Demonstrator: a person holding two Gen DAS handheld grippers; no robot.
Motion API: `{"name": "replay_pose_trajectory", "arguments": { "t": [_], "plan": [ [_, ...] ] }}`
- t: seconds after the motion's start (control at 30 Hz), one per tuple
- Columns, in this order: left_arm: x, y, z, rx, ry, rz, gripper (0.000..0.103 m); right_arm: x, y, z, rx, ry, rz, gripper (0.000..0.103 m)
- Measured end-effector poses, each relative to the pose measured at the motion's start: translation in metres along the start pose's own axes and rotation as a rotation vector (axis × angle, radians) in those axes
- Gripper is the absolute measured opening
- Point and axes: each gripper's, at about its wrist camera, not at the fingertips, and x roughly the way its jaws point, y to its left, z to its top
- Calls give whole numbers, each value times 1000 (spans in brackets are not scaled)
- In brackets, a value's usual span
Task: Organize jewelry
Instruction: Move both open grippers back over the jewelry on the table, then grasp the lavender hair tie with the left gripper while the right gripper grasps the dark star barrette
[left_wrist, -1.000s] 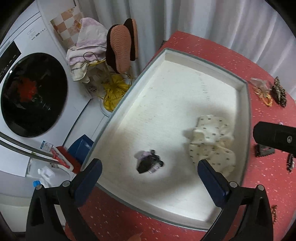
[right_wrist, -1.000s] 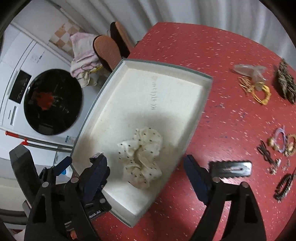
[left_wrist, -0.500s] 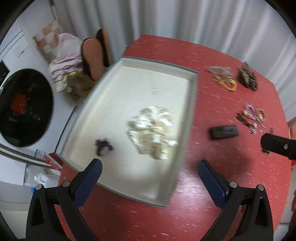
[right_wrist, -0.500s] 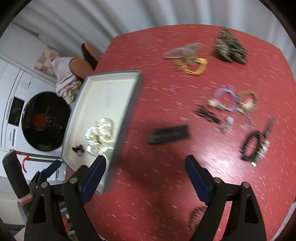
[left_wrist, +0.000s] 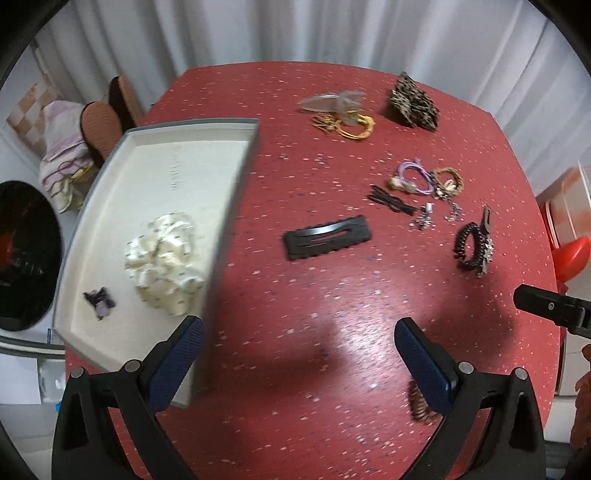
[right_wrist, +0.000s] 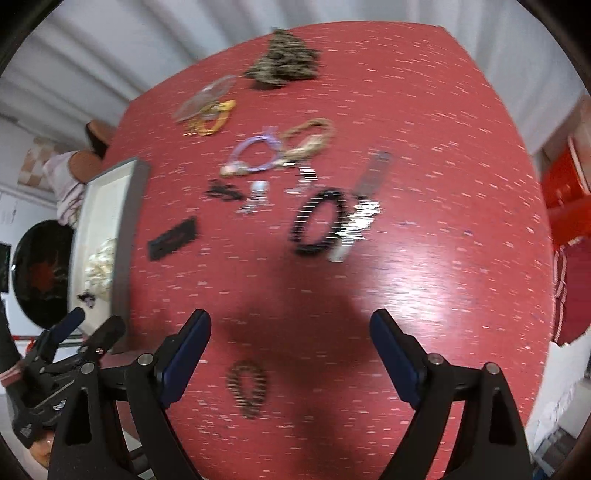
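A grey tray with a white lining lies at the left of the red table. In it are a cream dotted scrunchie and a small dark clip. On the table lie a flat black hair clip, a black spiral tie with a sparkly clip, purple and beige ties, a yellow tie and a leopard scrunchie. My left gripper is open and empty above the table. My right gripper is open and empty; a brown spiral tie lies below it.
A washing machine door and slippers on towels sit beyond the table's left edge. White curtains hang behind. Red items stand at the right. The tray also shows in the right wrist view.
Both grippers have swung to the right, from above the tray to above the red table with the loose hair accessories. Both stay open and empty.
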Motion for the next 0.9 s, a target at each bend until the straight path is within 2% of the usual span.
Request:
{"name": "replay_pose_trajectory", "arguments": {
  "t": [0.23,0.67,0.7,0.73,0.9],
  "plan": [
    [18,-23,20,11,6,5,103,4,-39,17,71,-19,-41,90],
    [44,-43,68,-8,-11,-8,103,17,-50,62,121,-79,-81,90],
    [47,-45,73,-8,-14,-10,101,19,-51,66,124,-81,-84,90],
    [50,-48,78,-7,-16,-5,94,21,-51,70,127,-84,-89,90],
    [63,-59,101,10,-23,-25,93,36,-50,88,129,-90,-124,84]
  ]
}}
